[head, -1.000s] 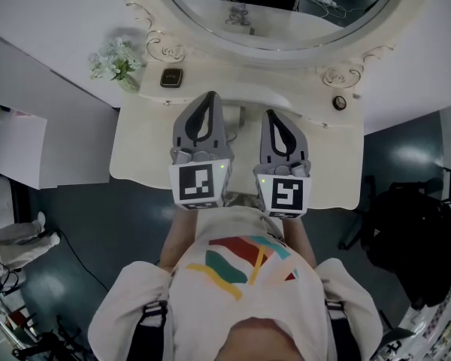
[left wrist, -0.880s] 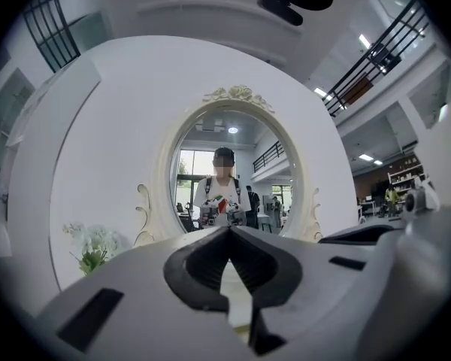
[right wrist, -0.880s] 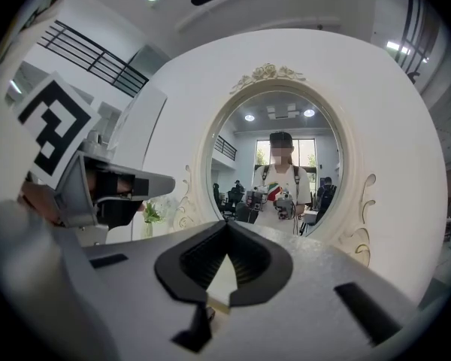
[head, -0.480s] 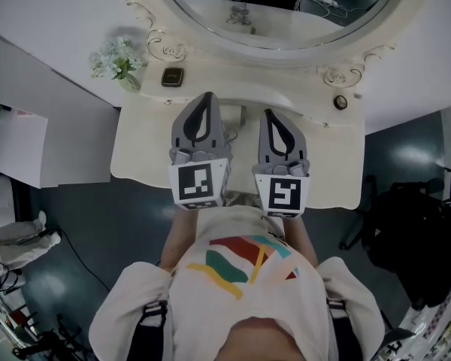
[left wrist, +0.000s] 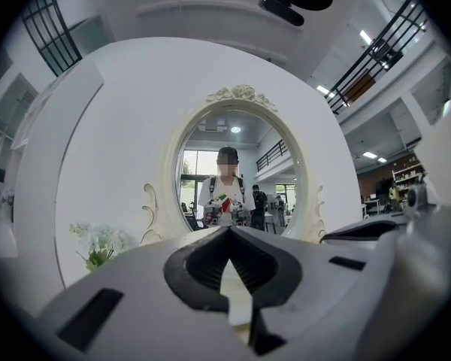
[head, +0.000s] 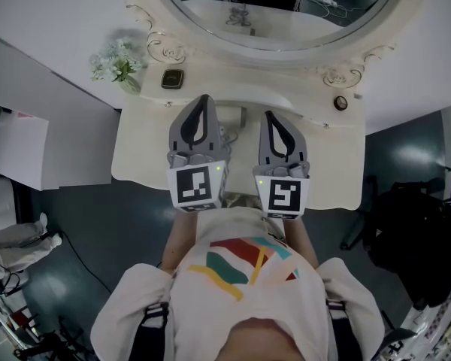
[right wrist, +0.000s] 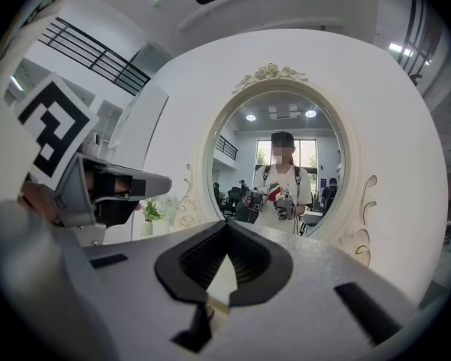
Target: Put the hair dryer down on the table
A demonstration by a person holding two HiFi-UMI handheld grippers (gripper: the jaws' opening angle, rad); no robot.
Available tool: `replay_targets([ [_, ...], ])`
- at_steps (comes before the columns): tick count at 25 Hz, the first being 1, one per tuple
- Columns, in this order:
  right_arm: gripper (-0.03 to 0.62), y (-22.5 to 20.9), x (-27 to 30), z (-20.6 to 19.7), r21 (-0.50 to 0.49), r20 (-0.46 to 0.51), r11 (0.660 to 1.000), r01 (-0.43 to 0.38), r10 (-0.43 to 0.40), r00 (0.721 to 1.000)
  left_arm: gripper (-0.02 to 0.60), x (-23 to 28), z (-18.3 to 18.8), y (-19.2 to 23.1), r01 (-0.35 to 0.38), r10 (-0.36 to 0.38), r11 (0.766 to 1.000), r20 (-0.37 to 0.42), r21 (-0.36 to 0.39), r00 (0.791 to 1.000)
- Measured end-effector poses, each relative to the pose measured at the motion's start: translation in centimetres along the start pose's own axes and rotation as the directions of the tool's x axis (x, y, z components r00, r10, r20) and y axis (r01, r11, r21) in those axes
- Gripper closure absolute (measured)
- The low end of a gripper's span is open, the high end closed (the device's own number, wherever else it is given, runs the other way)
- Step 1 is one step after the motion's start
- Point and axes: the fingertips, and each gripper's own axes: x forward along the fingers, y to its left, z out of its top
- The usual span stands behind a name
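We see the left gripper [head: 204, 100] fully closed, its jaw tips meeting with nothing between them. The right gripper [head: 271, 116] is the same, closed and empty. Both are held level, side by side, over the near middle of the cream dressing table [head: 135, 156], pointing at the oval mirror [head: 286, 13]. White flowers [head: 116, 62] stand far left. We can't make out the hair dryer in any view.
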Motion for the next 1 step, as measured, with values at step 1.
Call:
replay_targets([
  [1, 0.594, -0.01, 0.02, -0.02, 0.001, -0.001, 1.0, 0.001, -0.001, 1.0, 0.577, 0.0, -0.03, 0.06, -0.001, 0.001, 1.0, -0.003, -0.003, 1.0],
])
